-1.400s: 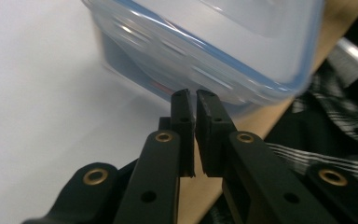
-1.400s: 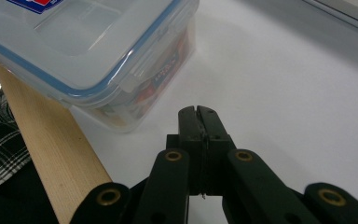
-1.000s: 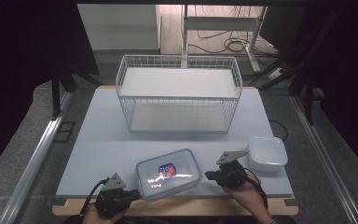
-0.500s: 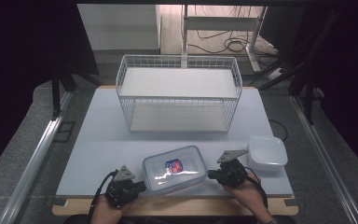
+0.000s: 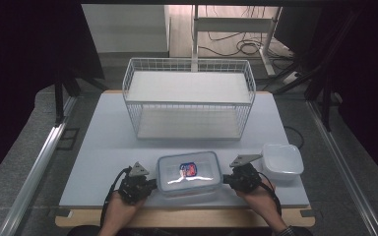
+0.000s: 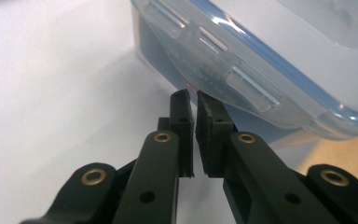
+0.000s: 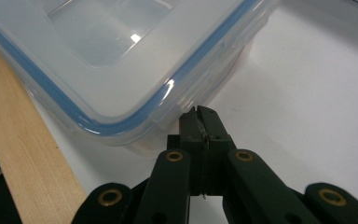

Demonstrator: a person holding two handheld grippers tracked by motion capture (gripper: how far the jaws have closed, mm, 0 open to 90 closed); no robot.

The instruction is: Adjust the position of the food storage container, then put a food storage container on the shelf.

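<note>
At the near edge of the white table (image 5: pixel 103 147), a clear food box (image 5: pixel 188 172) with a blue-sealed lid is lying between the two grippers, just in front of the wire basket (image 5: pixel 189 98) that is standing at the middle of the table. A small picture label is showing through the lid.

The left gripper (image 5: pixel 150 185) is sitting at the box's left end; in the left gripper view its tips (image 6: pixel 194 100) are resting just under the lid's rim (image 6: pixel 261 70), beside the side clasp, and its jaws are nearly pressed together with only a thin slit between them, pinching nothing.

The right gripper (image 5: pixel 226 180) is sitting at the box's right end; in the right gripper view its tips (image 7: pixel 200 116) are touching or almost touching the box wall just below the lid's corner, and its jaws are pressed fully together with nothing between them.

A white square bowl (image 5: pixel 282 160) is standing on the table just right of the right gripper. The wooden edge (image 7: pixel 23 154) of the table is running along the near side of the box.
</note>
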